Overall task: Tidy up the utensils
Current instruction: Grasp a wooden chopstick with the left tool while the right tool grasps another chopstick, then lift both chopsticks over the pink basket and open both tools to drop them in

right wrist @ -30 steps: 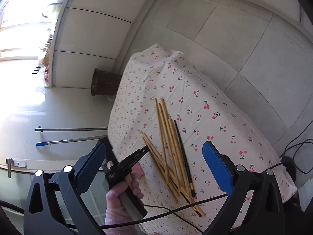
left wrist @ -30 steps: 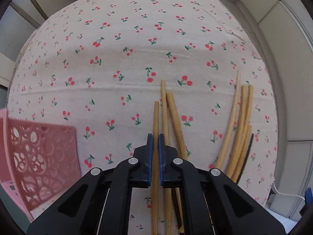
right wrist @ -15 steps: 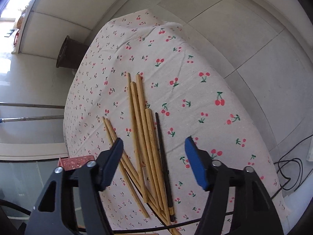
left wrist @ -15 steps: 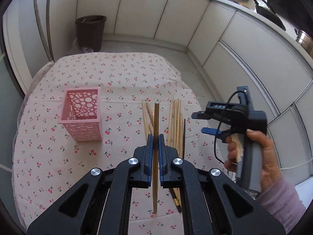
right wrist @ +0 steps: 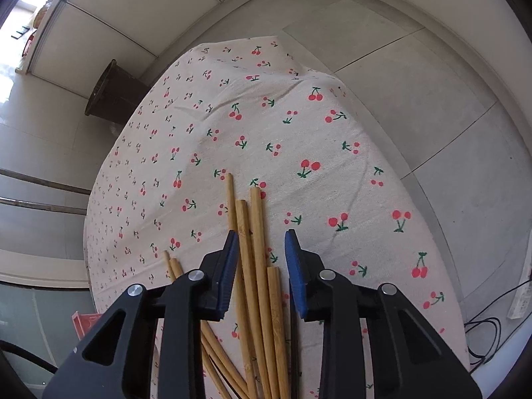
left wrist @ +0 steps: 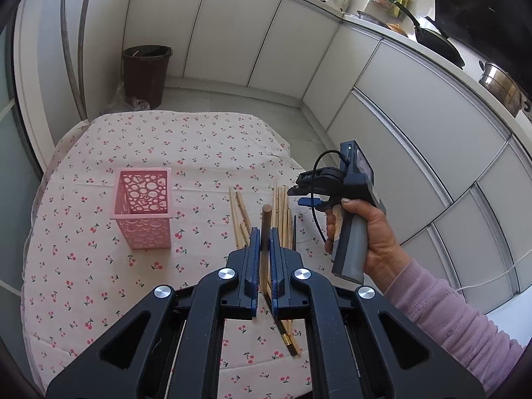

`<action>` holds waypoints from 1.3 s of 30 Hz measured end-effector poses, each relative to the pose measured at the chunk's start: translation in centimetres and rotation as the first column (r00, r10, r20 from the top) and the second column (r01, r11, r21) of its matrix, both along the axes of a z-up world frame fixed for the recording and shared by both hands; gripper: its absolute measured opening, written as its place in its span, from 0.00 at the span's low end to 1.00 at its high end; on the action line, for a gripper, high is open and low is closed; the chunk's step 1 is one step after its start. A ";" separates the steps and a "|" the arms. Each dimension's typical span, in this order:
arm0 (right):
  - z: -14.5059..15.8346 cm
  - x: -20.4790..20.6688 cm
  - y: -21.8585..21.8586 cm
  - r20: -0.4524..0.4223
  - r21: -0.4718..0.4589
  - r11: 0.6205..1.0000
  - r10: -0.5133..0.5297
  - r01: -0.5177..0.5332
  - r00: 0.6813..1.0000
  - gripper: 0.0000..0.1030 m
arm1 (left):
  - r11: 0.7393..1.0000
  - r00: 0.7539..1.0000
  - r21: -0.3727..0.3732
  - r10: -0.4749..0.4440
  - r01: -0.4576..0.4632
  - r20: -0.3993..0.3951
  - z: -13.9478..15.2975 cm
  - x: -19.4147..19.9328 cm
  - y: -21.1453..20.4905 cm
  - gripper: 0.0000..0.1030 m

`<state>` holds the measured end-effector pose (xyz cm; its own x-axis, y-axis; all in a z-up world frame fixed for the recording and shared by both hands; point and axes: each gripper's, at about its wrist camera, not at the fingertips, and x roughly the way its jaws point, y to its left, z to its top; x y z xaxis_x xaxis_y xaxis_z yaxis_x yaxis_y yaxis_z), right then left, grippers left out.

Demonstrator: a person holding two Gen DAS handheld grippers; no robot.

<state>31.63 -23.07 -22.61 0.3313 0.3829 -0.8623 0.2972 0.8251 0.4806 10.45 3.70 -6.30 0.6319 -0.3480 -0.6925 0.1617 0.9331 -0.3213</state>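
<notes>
Right wrist view, tongs [right wrist: 261, 259] cover chopsticks' [right wrist: 256, 249] lower ends

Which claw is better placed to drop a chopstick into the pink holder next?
Left. The left claw is shut on a chopstick, lifted above the cloth, with the pink holder standing open-topped just to its left. The right claw is open and empty, low over the chopstick pile.
</notes>
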 end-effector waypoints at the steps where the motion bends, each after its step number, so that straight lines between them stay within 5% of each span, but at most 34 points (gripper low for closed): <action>1: 0.0 0.2 0.4 -0.001 -0.002 1.000 0.005 -0.005 1.000 0.28 | 1.000 1.000 0.002 0.003 -0.003 0.004 0.1 -0.1 0.1 0.05; 7: -1.2 0.9 2.6 -0.046 -0.082 0.996 0.030 -0.034 0.998 0.16 | 1.000 1.000 0.011 0.027 -0.027 0.004 0.1 -0.6 1.1 0.05; 16: 0.2 -0.6 2.3 0.043 -0.118 0.993 0.033 -0.027 0.999 0.07 | 0.997 0.997 -0.007 0.072 -0.071 0.039 1.3 -1.2 2.9 0.05; 28: 12.2 -8.4 0.7 0.305 -0.098 0.992 0.106 -0.080 0.947 0.07 | 0.993 0.983 -0.038 0.120 -0.116 0.142 5.0 -3.1 3.8 0.05; 39: 23.9 -12.4 1.5 0.572 0.073 0.992 0.044 -0.105 0.819 0.07 | 0.964 0.920 -0.039 0.262 -0.262 0.291 11.2 -1.8 5.9 0.05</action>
